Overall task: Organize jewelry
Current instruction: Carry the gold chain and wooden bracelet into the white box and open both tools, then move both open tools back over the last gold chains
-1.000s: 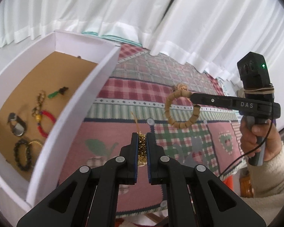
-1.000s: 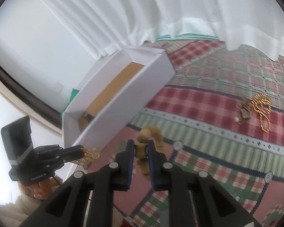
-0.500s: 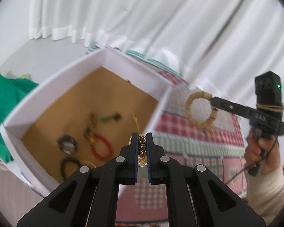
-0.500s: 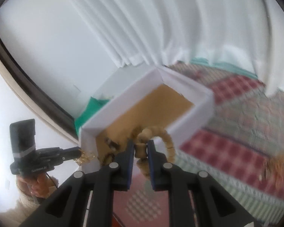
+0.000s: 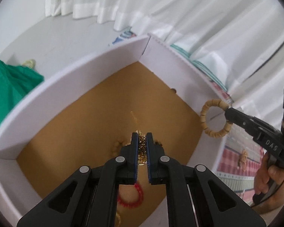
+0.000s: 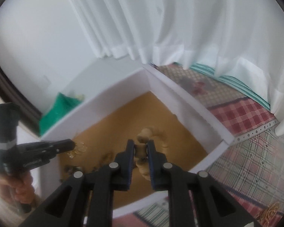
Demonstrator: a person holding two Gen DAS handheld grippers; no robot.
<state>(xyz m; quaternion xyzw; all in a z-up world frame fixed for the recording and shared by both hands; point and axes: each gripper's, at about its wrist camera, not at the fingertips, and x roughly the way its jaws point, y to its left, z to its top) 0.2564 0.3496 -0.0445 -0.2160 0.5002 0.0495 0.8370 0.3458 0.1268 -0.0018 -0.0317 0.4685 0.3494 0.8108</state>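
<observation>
left hand-held gripper (image 5: 142, 147) angled steeply down above box floor, clenched on gold chain (image 5: 141, 145), chain bunched between pads | right hand-held gripper (image 6: 141, 150) angled down, grasping wooden bead bracelet (image 5: 214, 121), ring hanging at white box (image 5: 89, 68) right wall | box open-topped, red bracelet (image 5: 132, 198) on its floor | plaid cloth (image 6: 251, 160) beside box

Red bracelet (image 5: 131, 198) half behind gripper (image 5: 142, 147)

Both wrist cameras are looking steeply down along their fingers, close above the white box (image 5: 96, 64). Each is sharing the box's brown floor (image 6: 123, 124), curtain (image 6: 179, 28), and the opposite gripper at frame edge.
</observation>
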